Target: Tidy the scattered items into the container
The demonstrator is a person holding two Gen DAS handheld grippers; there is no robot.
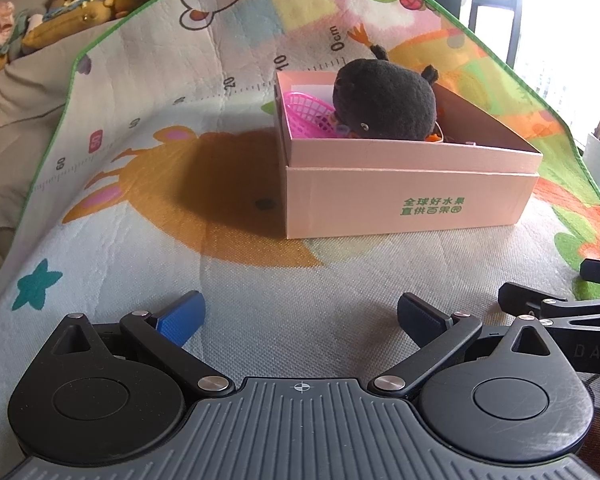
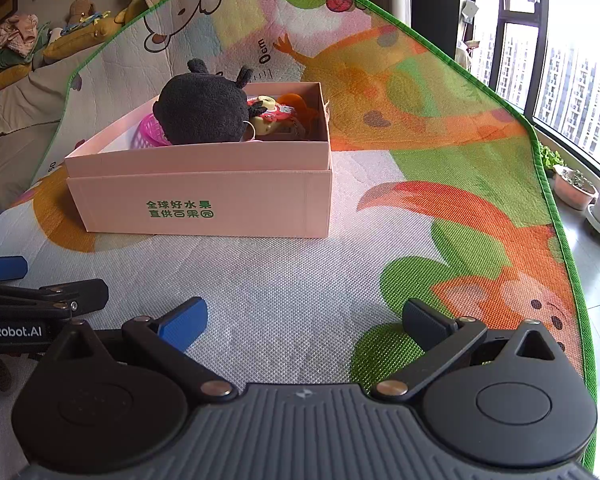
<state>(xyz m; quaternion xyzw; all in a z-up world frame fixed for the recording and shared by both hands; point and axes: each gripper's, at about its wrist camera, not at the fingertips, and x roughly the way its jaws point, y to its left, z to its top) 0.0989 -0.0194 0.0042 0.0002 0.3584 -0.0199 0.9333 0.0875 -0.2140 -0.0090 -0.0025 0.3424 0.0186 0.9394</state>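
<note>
1. Pink cardboard makes up the box (image 1: 412, 200). In your left view it sits at about 1 o'clock. In your right view it sits at about 11 o'clock (image 2: 204, 204).
2. Inside the box you can see a black plush toy (image 2: 204, 114), a pink plastic basket (image 1: 306, 114) and some small bright toys (image 2: 276, 114). The plush pokes up above the rim.
3. No loose toy shows on the play mat (image 1: 280, 300) in either view. So the tidy-up looks done, or nearly done. That is my guess.
4. Your left gripper (image 1: 300, 316) has its jaws spread wide, and they hold nothing.
5. Your right gripper (image 2: 304, 316) is the same: jaws wide apart, with nothing between them.
6. Next, you need to look around for any toy outside these views. If you find none, you can stop.
7. You have lots of bare mat between your jaws and the box. Your two grippers sit near each other, side by side, so mind they don't bump.
8. The mat's green edge (image 2: 556, 208) runs along at 3 o'clock in your right view. Floor and plant pots (image 2: 576, 188) lie past it. Stay on the mat.
</note>
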